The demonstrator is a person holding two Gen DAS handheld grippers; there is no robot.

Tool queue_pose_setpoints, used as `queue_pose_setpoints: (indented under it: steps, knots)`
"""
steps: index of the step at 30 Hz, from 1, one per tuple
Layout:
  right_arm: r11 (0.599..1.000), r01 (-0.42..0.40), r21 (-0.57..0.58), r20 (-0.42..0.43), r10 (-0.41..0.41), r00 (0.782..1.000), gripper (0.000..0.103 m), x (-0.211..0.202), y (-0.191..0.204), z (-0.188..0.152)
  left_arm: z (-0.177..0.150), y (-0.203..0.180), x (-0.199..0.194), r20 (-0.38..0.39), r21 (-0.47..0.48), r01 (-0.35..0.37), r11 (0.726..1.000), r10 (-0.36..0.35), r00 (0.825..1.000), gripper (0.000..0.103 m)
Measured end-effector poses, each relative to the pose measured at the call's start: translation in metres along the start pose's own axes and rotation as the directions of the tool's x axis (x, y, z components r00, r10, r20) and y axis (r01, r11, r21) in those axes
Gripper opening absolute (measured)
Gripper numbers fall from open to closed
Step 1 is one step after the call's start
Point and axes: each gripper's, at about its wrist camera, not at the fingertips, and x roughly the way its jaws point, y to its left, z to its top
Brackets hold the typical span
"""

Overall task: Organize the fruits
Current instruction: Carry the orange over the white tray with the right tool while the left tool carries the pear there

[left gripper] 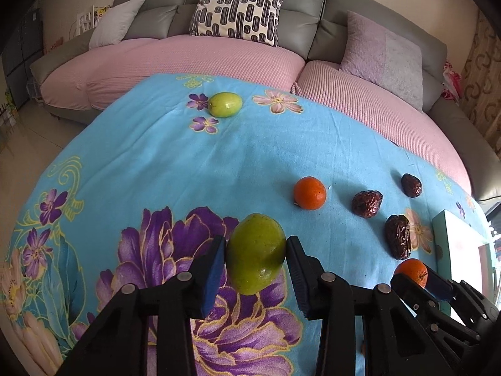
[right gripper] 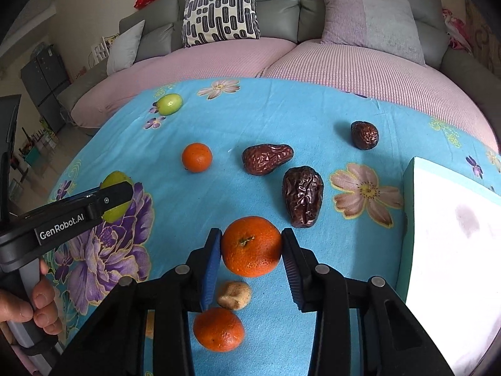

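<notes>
My left gripper [left gripper: 255, 252] is shut on a green fruit [left gripper: 255, 244] above the big purple flower of the blue cloth [left gripper: 188, 163]. In the right wrist view the same gripper [right gripper: 116, 199] shows at the left, with that green fruit [right gripper: 113, 178] in it. My right gripper [right gripper: 252, 247] is shut on an orange [right gripper: 252, 246]. Loose on the cloth lie a second green fruit [right gripper: 169, 104], an orange [right gripper: 196, 157], three dark dates [right gripper: 267, 159] [right gripper: 302, 195] [right gripper: 364, 135], another orange [right gripper: 218, 329] under the right fingers, and a small tan fruit [right gripper: 234, 294].
A white box with a teal rim [right gripper: 410, 206] stands at the right edge of the cloth. Behind the table runs a grey sofa [left gripper: 316, 9] with pink seat covers and several pillows. A hand [right gripper: 40, 307] grips the left gripper's handle at the lower left.
</notes>
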Motion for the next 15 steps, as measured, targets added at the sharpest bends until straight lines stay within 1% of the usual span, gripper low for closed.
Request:
queue_pose_setpoints:
  steps: [3, 7, 11, 15]
  knots:
    - [0.999, 0.025, 0.034, 0.023, -0.026, 0.999, 0.040, -0.010, -0.015, -0.001, 0.001, -0.009, -0.009, 0.024, 0.022, 0.013, 1.000, -0.013, 1.000, 0.042]
    - [0.992, 0.078, 0.095, 0.069, -0.085, 0.994, 0.040, -0.029, -0.043, 0.001, 0.003, -0.027, -0.017, 0.045, 0.064, 0.041, 0.997, -0.044, 0.998, 0.042]
    - [0.975, 0.144, 0.169, 0.086, -0.160, 0.983, 0.040, -0.045, -0.077, -0.003, 0.001, -0.052, -0.024, 0.055, 0.122, 0.099, 0.988, -0.106, 0.993, 0.042]
    - [0.946, 0.219, 0.240, 0.075, -0.243, 0.967, 0.040, -0.056, -0.110, -0.012, -0.004, -0.084, -0.028, 0.049, 0.187, 0.161, 0.969, -0.173, 0.984, 0.042]
